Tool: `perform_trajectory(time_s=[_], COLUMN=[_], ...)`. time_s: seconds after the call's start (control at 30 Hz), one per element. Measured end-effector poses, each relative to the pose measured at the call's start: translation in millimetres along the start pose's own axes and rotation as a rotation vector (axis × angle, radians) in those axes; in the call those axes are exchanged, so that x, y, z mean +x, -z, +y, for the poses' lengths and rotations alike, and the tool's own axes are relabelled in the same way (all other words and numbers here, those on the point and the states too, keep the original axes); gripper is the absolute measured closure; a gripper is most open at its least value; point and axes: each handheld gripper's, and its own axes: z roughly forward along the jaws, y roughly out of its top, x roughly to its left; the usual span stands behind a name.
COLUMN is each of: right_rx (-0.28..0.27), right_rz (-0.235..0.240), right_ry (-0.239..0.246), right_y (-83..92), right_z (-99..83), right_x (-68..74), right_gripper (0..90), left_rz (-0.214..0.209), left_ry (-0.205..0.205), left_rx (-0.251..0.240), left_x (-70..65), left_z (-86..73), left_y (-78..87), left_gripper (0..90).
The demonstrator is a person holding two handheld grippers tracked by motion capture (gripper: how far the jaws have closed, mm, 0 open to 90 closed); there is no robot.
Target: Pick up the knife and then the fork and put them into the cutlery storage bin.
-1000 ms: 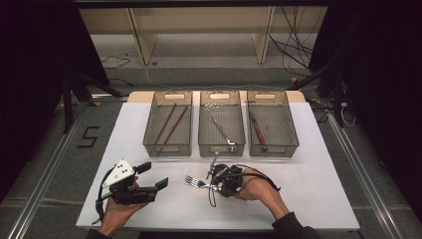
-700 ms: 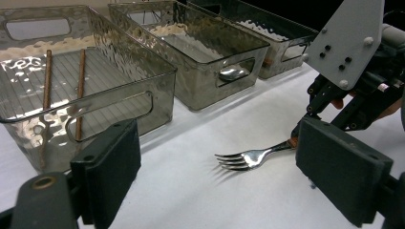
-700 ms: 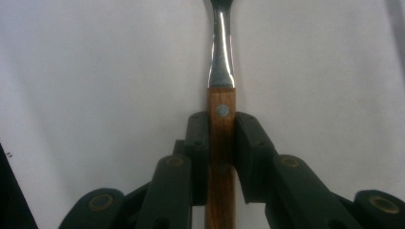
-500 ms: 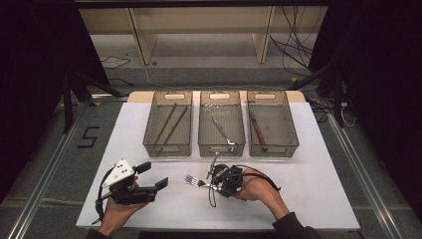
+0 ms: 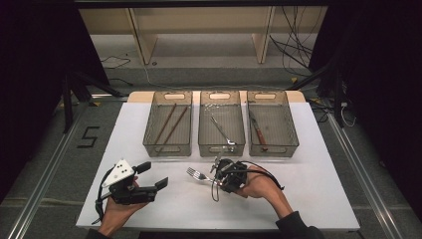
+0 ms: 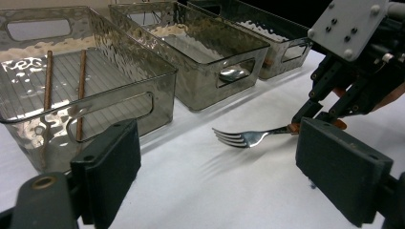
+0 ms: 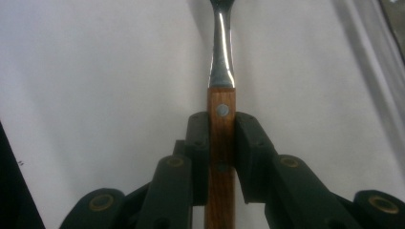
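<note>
A fork [image 5: 198, 175] with a wooden handle and metal tines lies level just over the white table [image 5: 308, 189], tines pointing left. My right gripper [image 5: 215, 178] is shut on its handle. In the right gripper view both pads clamp the brown handle [image 7: 222, 143] while the metal neck [image 7: 222, 57] runs ahead. My left gripper [image 5: 153, 175] rests at the front left, open, with nothing between its pads. The left gripper view looks between its own wide jaws at the fork [image 6: 243, 137] and at the right gripper [image 6: 315, 119] holding it.
Three clear bins stand in a row at the back of the table. The left bin [image 5: 167, 144] holds two brown sticks, the middle bin [image 5: 221, 147] a metal utensil, the right bin [image 5: 293, 134] a wood-handled utensil. Dark floor and cables surround the table.
The right gripper and fork have shifted only slightly. The left gripper has stayed in place.
</note>
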Motion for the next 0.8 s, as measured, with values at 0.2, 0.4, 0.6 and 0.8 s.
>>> perform_trajectory(time_s=[0.2,0.4,0.6,0.8], right_rx=[-0.048,-0.102,-0.160,-0.232], right_rz=[-0.006,-0.009,-0.004,-0.023], right_ry=[-0.033,-0.085,-0.123,-0.192], right_y=[7.9,17.6,30.3,49.0], right_z=[-3.1,-6.2,-11.2,-19.9], right_x=[-5.6,-11.2,-18.1,-32.6], right_gripper=[77.5,77.5,77.4,77.4], left_rz=[0.000,0.000,0.002,0.001], left_ry=[0.000,0.000,-0.005,-0.003], left_rx=[-0.001,-0.002,-0.003,-0.004], left_x=[0.1,0.2,0.4,-0.2], left_z=[0.0,0.0,0.2,0.0], left_y=[0.2,0.2,0.6,0.1], left_gripper=[14.9,14.9,14.9,15.0])
